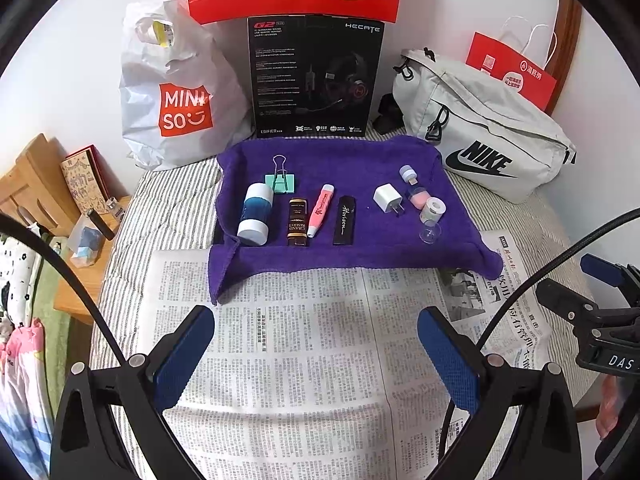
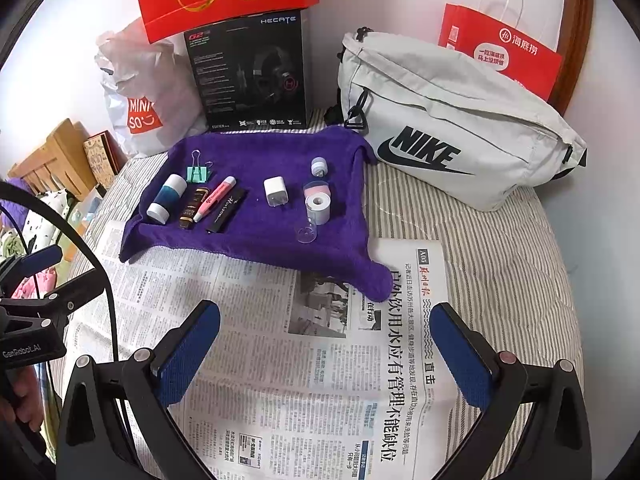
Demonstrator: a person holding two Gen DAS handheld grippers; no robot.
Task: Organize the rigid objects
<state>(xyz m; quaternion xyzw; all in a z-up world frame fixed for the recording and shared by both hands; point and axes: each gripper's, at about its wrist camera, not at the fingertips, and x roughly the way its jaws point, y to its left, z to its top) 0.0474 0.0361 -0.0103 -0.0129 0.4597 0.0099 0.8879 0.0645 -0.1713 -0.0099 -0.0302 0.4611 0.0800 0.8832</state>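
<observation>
On the purple towel (image 1: pixel 332 200) lie a blue-and-white cylinder (image 1: pixel 256 214), a green binder clip (image 1: pixel 281 179), a pink pen (image 1: pixel 321 210), a black Horizon case (image 1: pixel 345 220) and a white charger plug (image 1: pixel 387 198), set in a loose row. Both the left claw (image 1: pixel 316 354) and right claw (image 2: pixel 326 354) hover wide open and empty above the newspaper (image 2: pixel 280 380), well short of the towel.

White wall (image 1: pixel 440 8) behind; striped bed cover (image 2: pixel 500 248) under newspaper (image 1: pixel 304 352). Wooden furniture (image 1: pixel 28 188) at left, curved wooden frame (image 2: pixel 576 40) at right. Even light.
</observation>
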